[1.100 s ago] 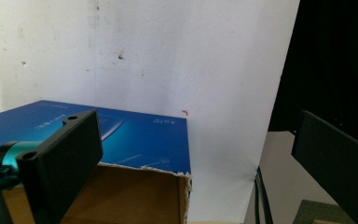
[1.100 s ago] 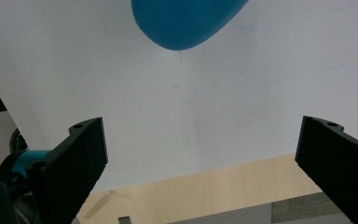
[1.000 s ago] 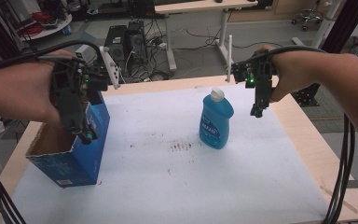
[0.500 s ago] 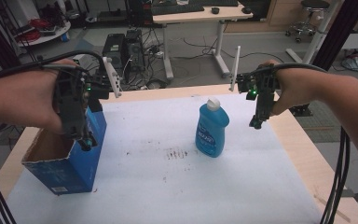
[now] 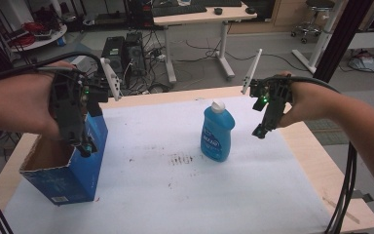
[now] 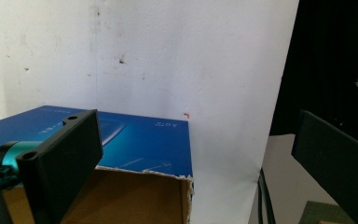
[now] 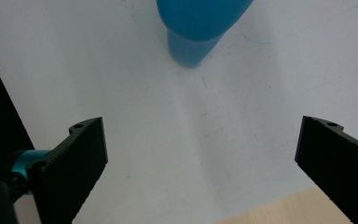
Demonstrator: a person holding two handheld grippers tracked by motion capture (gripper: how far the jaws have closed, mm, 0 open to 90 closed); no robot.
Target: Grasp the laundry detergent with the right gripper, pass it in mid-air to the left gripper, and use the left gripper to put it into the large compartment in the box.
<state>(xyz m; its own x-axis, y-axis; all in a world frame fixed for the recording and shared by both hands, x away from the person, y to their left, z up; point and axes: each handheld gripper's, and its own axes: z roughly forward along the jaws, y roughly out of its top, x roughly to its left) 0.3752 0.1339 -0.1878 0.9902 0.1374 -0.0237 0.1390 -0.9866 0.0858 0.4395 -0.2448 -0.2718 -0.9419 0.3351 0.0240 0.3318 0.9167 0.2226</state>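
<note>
Nearest the person, at about eight o'clock on the white table cover [image 5: 185, 195], an open blue cardboard box [image 5: 63, 170] sits with its torn top rim up, close to the table's left edge and ready to take something dropped in from above. The left gripper [image 5: 85, 146] hangs over that box's far corner with its jaws spread and nothing between them; in the left gripper view the box rim [image 6: 140, 170] lies just below the jaws, so it seems placed to steady or open the box. Toward the centre, at roughly one o'clock, the blue dish-soap bottle [image 5: 216, 131] stands upright with bare cover all round it. The right gripper [image 5: 260, 130] hovers just to its three o'clock side, jaws wide apart and empty, apparently lining up a side grasp. Behind the bottle the far table edge [image 5: 175, 96] is near, so there is more free room toward the box than beyond.
</note>
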